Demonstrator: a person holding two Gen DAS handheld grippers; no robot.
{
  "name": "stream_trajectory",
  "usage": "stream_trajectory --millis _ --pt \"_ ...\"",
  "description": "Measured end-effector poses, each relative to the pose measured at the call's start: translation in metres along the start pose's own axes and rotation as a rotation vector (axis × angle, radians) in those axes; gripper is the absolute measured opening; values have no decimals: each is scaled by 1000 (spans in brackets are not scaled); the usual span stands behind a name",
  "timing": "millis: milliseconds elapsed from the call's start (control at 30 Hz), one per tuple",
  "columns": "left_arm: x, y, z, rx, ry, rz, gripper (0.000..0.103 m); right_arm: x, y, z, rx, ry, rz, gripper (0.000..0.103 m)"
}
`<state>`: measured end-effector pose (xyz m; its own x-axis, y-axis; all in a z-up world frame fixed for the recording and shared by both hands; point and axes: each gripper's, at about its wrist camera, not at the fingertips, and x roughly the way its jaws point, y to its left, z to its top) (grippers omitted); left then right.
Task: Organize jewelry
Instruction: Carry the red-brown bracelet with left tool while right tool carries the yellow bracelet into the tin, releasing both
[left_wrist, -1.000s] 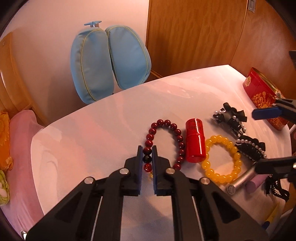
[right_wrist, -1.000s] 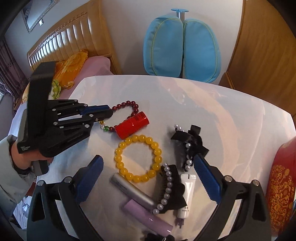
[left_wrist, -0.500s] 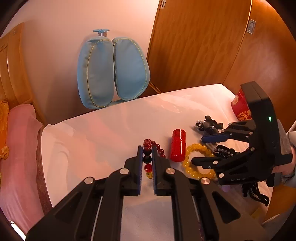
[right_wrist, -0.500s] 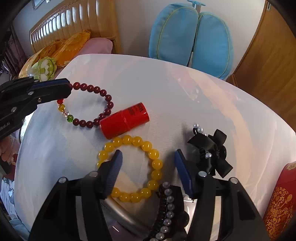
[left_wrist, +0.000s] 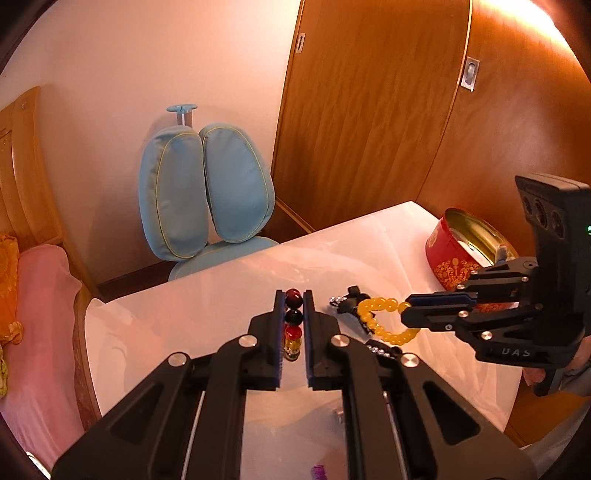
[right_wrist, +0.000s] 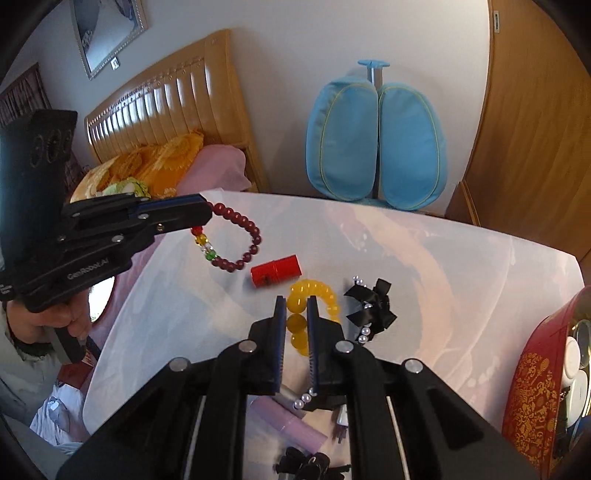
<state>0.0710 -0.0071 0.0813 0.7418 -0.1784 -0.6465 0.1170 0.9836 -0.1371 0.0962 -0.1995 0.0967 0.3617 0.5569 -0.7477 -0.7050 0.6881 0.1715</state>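
My left gripper (left_wrist: 294, 300) is shut on a dark red bead bracelet (left_wrist: 293, 320) and holds it lifted above the white table (left_wrist: 207, 306); the bracelet hangs from it in the right wrist view (right_wrist: 236, 236). My right gripper (right_wrist: 296, 302) is shut on a yellow bead bracelet (right_wrist: 314, 295), also lifted; it shows in the left wrist view (left_wrist: 380, 317). An open red tin (left_wrist: 461, 254) stands at the table's far right.
On the table lie a red cylinder (right_wrist: 276, 271), black bow hair clips with pearls (right_wrist: 371, 310), a pink tube (right_wrist: 291, 424) and a silver tube. A blue chair (right_wrist: 373, 136) stands behind the table, a bed (right_wrist: 155, 162) to the left.
My right gripper has shut on the yellow bracelet and lifted it. My left gripper has raised the red bracelet off the table.
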Motion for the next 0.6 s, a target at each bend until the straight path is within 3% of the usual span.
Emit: stream_trajectory --millis 200,300,467,600 --pt "-11 -69 18 22 -15 25 9 -72 -38 -23 23 -114 36 12" --pt "-14 -112 26 27 -25 -2 9 -110 -69 -38 49 -165 29 12" --pt "-9 -196 40 74 -45 -46 9 -176 -135 -72 110 -248 -54 12" --pt "5 -249 51 91 -52 -111 9 -206 -195 -95 220 -256 -142 12"
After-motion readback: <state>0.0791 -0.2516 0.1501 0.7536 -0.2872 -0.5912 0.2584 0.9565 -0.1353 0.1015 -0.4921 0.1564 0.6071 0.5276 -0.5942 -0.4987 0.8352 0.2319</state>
